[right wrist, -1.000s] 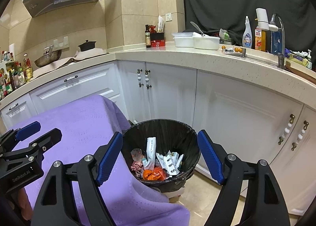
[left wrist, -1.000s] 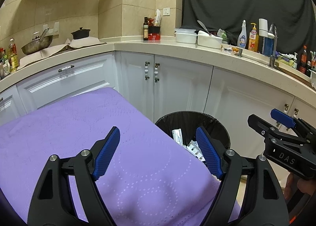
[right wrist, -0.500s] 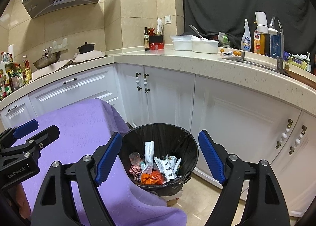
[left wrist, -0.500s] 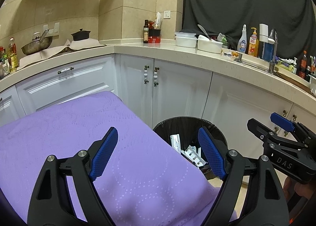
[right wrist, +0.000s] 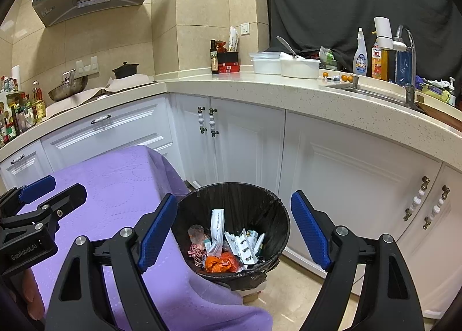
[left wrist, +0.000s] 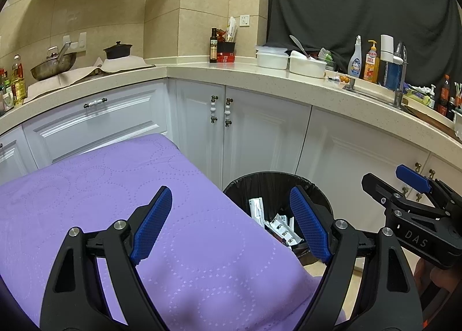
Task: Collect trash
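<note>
The left gripper (left wrist: 231,225) hangs above the near corner of a table draped in a purple cloth (left wrist: 121,192), its jaws spread wide with nothing between the blue pads (left wrist: 151,225). From its camera the right gripper (left wrist: 404,186) shows at about 3 o'clock, seen from the side, out past the cloth's edge.

The right gripper (right wrist: 234,232) is poised over the trash bin (right wrist: 277,215), its jaws likewise wide apart and holding nothing — the bin's mouth sits squarely between the two pads (right wrist: 310,231). In this view the left gripper (right wrist: 49,192) comes in at 9 o'clock over the purple cloth (right wrist: 115,186).

The bin is round, lined with a black bag, and stands on the floor just beside the table's corner, with the cloth hanging down against its side at 8 o'clock. The collected trash (right wrist: 231,247) lies at its bottom: a tall white packet (right wrist: 217,222) leaning upright, several small white sachets with dark print at 4 o'clock of it, a crumpled orange wrapper (right wrist: 221,262) in front, and a clear crinkled wrapper with a red-and-white scrap at 8 o'clock. From the left camera only part of the bin (left wrist: 260,183) shows, at 3 o'clock of the cloth, with the white packets (left wrist: 277,221) visible inside.

Behind, at 12 o'clock, white cabinets (right wrist: 245,140) run under a speckled counter (right wrist: 288,91) carrying white containers, bottles and a wok — well apart from both grippers.
</note>
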A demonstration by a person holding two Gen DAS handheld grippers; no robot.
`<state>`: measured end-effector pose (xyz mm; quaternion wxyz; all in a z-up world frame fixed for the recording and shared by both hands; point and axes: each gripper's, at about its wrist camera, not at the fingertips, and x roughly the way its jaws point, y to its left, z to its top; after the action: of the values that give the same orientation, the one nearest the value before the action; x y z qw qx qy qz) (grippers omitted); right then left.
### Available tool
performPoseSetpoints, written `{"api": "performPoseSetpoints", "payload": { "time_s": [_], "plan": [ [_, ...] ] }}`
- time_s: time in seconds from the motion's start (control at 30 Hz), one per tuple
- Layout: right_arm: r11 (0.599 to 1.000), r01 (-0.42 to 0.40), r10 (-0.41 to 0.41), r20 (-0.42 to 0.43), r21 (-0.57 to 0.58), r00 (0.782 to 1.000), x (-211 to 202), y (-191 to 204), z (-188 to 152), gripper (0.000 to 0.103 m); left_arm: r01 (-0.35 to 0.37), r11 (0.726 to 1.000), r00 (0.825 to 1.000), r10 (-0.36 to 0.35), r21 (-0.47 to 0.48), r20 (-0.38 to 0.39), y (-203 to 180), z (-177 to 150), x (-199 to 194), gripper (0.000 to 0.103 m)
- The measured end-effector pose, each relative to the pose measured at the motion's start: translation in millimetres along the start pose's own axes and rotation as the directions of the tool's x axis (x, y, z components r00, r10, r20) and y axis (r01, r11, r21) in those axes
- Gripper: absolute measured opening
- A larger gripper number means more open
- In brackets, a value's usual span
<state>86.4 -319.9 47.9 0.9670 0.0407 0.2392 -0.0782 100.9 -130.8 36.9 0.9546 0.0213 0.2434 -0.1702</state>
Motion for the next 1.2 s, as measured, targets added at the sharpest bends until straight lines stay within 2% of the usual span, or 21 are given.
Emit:
{"api": "performPoseSetpoints", "payload": {
  "time_s": [1.07, 1.13, 1.2],
  "plan": [
    [1.0, 0.004, -0.004, -0.002, 0.003, 1.0, 4.4, -4.9, 2.3, 0.079, -0.008, 1.0, 1.0, 0.008, 0.001, 0.003, -0.9, -1.7, 3.9, 0.084],
    [1.0, 0.003, -0.003, -0.002, 0.004, 1.0, 3.9, -4.6, 1.8, 0.079, -0.005, 1.0, 1.0, 0.005, 0.002, 0.0, -0.7, -2.0, 3.9, 0.089],
    [1.0, 0.005, -0.005, -0.002, 0.004, 1.0, 4.4, -5.1, 2.1, 0.079, -0.003, 1.0, 1.0, 0.003, -0.004, 0.006, -0.1, -1.9, 2.8, 0.09]
  ]
}}
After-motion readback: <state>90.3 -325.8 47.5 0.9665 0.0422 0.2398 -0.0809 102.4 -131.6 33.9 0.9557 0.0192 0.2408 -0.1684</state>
